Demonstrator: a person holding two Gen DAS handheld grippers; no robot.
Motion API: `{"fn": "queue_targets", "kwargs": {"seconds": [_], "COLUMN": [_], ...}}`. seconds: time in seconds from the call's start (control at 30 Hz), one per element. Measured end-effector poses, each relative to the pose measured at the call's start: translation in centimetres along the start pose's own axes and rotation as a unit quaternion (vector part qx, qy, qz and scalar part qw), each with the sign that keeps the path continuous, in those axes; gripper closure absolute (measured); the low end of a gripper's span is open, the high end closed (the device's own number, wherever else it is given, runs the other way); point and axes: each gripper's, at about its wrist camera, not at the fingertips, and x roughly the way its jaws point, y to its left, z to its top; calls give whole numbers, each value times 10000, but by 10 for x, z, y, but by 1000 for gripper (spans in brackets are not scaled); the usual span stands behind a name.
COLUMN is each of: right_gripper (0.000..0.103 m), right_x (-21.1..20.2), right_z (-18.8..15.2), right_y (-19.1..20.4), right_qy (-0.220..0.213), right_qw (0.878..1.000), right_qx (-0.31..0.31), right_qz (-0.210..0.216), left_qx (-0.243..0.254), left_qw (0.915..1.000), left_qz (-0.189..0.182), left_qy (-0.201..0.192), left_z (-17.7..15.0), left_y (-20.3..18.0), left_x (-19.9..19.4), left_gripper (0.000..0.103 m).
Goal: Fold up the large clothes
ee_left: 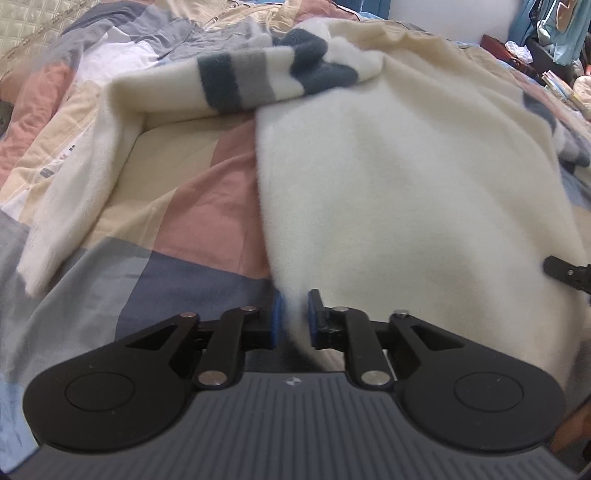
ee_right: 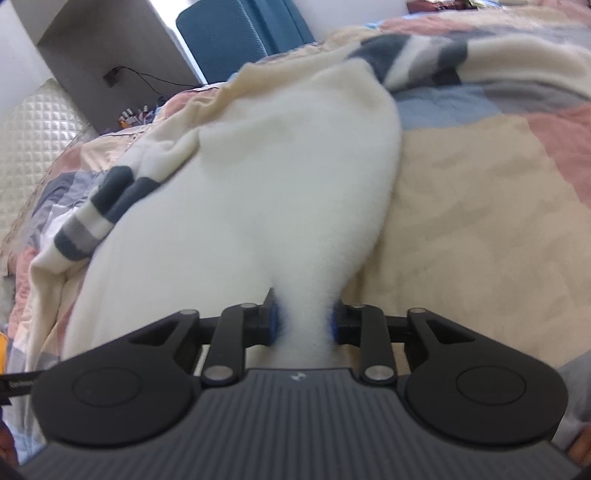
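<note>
A cream fleece garment (ee_left: 406,177) w/ dark-blue and grey striped cuffs (ee_left: 236,81) is spread on a bed, over a patchwork duvet (ee_left: 192,206) in pink, cream, grey and blue blocks. One sleeve is seen folded across the top; the body is bunched toward the near edge. That near edge is pinched by the left gripper (ee_left: 294,319), fabric pressed btwn its blue pads. A thicker gather is clamped by the right gripper (ee_right: 303,325), approx. at the garment's other near corner. A quilted headboard (ee_right: 33,147), a blue curtain (ee_right: 273,18) and white walls are seen beyond the bed.
</note>
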Motion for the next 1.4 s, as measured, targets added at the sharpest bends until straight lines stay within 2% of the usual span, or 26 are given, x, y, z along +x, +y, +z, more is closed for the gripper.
{"fn": "queue_targets", "kwargs": {"seconds": [0.03,0.07,0.1,0.13,0.17,0.3,0.47,0.53,0.6,0.67,0.77,0.93,1.07,1.13,1.23,1.27,1.37,1.4], "right_gripper": [67,58,40,32,29,30,31,31,31,31,31,31,31,31,31,31,31,31], "right_x": [-4,-9,-14,-19,-26,-52,-90,-97,-102,-112,-133,-168,-202,-211,-213,-209,-185,-172], "right_z": [0,1,1,1,1,-3,8,15,25,33,45,58,69,79,95,99,107,108], "right_y": [0,0,1,4,7,19,52,61,68,78,95,122,134,141,150,153,156,155], "right_qy": [-28,-83,-141,-209,-295,-480,-768,-885,-804,-834,-940,-1007,-1280,-1298,-1350,-1360,-1182,-1113], "right_qw": [10000,10000,9999,9997,9993,9948,9729,9756,9833,9853,9852,9811,9795,9799,9795,9793,9807,9812], "right_qx": [16,15,-16,-97,-197,-888,-2166,-1982,-1623,-1487,-1432,-1610,-1535,-1491,-1467,-1461,-1498,-1517], "right_qz": [-21,-52,-78,-83,-89,103,-259,-324,-183,-137,-114,-367,-237,-255,-292,-325,-431,-422], "left_qx": [-24,-39,-41,-4,5,-69,-53,86,119,98,0,-154,-325,-313,-279,-277,-325,-342], "left_qw": [10000,9999,9996,9990,9982,9970,9901,9879,9883,9882,9878,9878,9842,9851,9855,9853,9892,9897], "left_qz": [-42,-13,62,73,74,-20,65,127,79,52,57,-2,23,40,288,367,357,457], "left_qy": [-59,-149,-280,-452,-587,-766,-1401,-1543,-1517,-1528,-1558,-1552,-1741,-1690,-1652,-1646,-1383,-1311], "left_z": [0,-1,-1,-1,-2,1,0,-2,-4,-5,-5,-4,3,10,25,28,41,46], "left_y": [1,1,0,0,-1,5,8,6,7,9,16,34,51,58,66,69,82,87], "left_x": [-8,-16,-26,-36,-46,-76,-121,-137,-149,-161,-177,-201,-233,-242,-248,-247,-226,-214], "left_gripper": [70,54,42,41,40,40,40,40,40,40,40,40,40,40,39,35,33,33]}}
